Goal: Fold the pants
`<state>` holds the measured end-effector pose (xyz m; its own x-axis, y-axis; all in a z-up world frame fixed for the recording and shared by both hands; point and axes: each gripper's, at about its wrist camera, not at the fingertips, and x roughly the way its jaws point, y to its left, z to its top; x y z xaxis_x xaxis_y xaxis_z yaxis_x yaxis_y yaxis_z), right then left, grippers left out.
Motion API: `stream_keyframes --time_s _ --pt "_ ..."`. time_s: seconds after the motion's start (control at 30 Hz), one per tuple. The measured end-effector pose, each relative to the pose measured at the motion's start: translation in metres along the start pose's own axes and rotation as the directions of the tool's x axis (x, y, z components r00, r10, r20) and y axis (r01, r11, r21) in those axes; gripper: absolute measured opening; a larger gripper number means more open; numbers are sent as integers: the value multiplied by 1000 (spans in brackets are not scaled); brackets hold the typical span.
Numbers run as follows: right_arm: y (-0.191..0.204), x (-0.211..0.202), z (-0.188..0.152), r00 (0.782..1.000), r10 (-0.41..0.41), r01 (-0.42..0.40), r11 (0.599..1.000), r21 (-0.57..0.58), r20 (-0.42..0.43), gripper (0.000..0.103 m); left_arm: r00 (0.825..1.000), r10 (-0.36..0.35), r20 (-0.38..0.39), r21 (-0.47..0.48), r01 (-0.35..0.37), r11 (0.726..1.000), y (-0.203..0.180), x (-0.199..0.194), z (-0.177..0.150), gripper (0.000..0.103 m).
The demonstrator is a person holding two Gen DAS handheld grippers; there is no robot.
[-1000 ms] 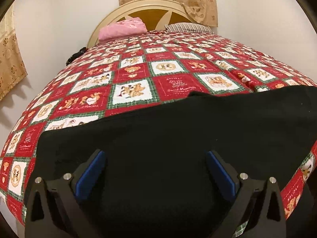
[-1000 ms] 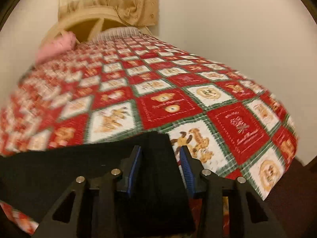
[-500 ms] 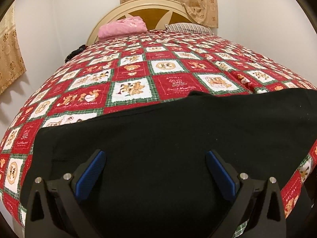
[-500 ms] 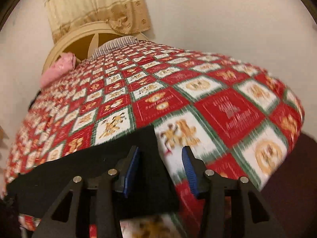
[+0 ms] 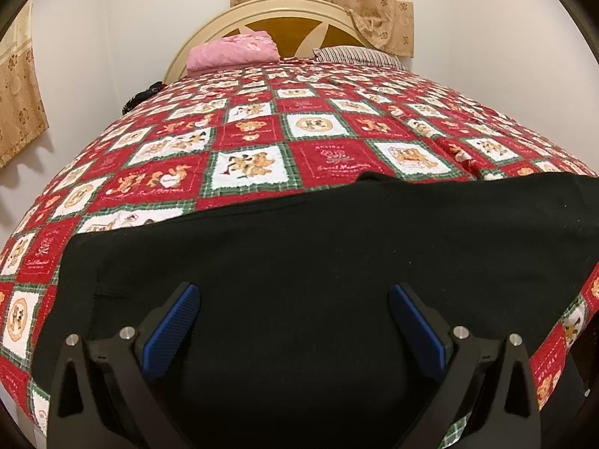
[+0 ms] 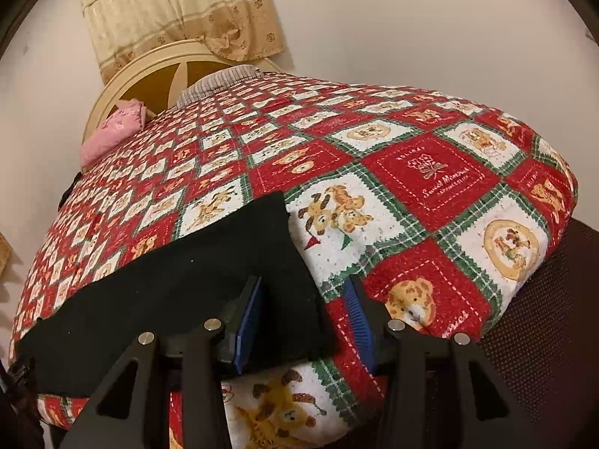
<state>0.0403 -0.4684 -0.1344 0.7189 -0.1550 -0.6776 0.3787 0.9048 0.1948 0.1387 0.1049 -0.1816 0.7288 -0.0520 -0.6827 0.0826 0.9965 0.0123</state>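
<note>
Your left wrist camera sits low and close over the pants, facing the headboard. Your right looks from the bed's foot corner; both share them.

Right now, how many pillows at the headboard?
2. A pink pillow sits on the left against the headboard, and a striped pillow lies to its right, half tucked under the quilt. More could be hidden beneath it.

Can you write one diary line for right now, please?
step: fold pants | black pants: flat on quilt | left hand-held gripper: open above pants | right hand-held gripper: open at pants' end
</note>
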Motion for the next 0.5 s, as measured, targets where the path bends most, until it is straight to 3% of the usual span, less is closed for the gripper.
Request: stream_keyframes --time_s 0.2,0.23,0.27,0.3,0.5 --pt "-8 8 4 999 46 -46 999 16 -11 44 1000 -10 -4 -6 10 1000 1 1 0 103" --pt "-8 6 5 998 57 -56 998 24 -14 39 1000 -13 -3 -6 13 1000 1 1 0 103" --pt "-8 2 5 995 94 -93 995 31 -17 21 1000 -15 -2 -6 15 1000 1 1 -1 103" --pt "-7 -1 4 989 144 -142 989 49 -19 14 1000 -15 -1 -7 15 1000 1 1 -1 103" --pt "4 -11 1 988 151 -151 987 50 4 13 1000 -17 -1 -8 17 1000 1 1 -1 103"
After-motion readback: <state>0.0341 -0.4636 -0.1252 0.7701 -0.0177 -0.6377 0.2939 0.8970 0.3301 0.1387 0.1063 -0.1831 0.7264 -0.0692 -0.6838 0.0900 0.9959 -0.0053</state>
